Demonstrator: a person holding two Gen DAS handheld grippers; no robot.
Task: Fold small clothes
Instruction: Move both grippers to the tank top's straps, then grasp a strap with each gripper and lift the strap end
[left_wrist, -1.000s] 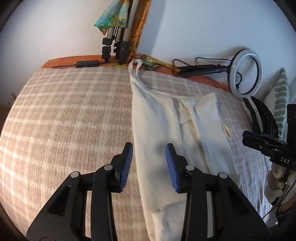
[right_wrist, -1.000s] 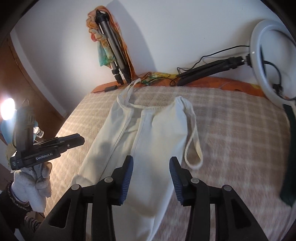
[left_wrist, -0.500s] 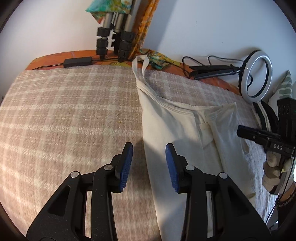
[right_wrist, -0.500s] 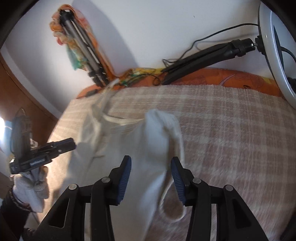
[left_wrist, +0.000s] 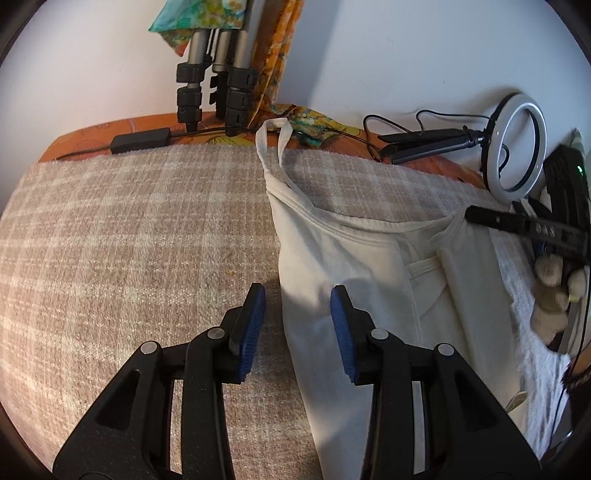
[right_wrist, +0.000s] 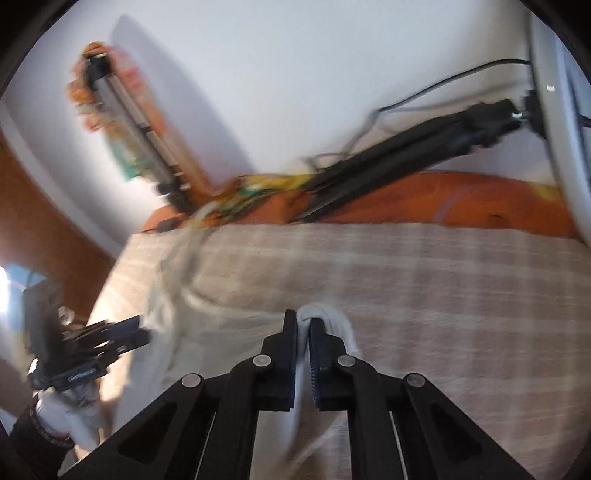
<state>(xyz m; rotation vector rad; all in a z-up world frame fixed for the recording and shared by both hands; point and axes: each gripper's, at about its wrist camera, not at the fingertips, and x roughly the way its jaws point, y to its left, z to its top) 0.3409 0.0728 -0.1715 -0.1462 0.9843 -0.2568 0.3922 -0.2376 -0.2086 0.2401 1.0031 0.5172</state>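
A cream sleeveless top (left_wrist: 343, 258) lies lengthwise on the plaid bed cover (left_wrist: 129, 240), its strap (left_wrist: 275, 140) reaching the far edge. My left gripper (left_wrist: 297, 314) is open and empty, hovering over the top's left edge. My right gripper (right_wrist: 303, 332) is shut on the top's right shoulder corner (right_wrist: 325, 314), pinching the cloth between its jaws. The right gripper also shows in the left wrist view (left_wrist: 517, 225) at the top's far right corner. The right wrist view is blurred.
A tripod (left_wrist: 214, 74) draped with colourful cloth leans on the wall at the back. A ring light (left_wrist: 517, 147) on a black stand lies at the back right. A black power adapter (left_wrist: 140, 140) and cables sit on the orange sheet (right_wrist: 461, 206).
My right gripper moved forward to the top's shoulder and shut on it. My left gripper moved forward along the top's left edge and stayed open.
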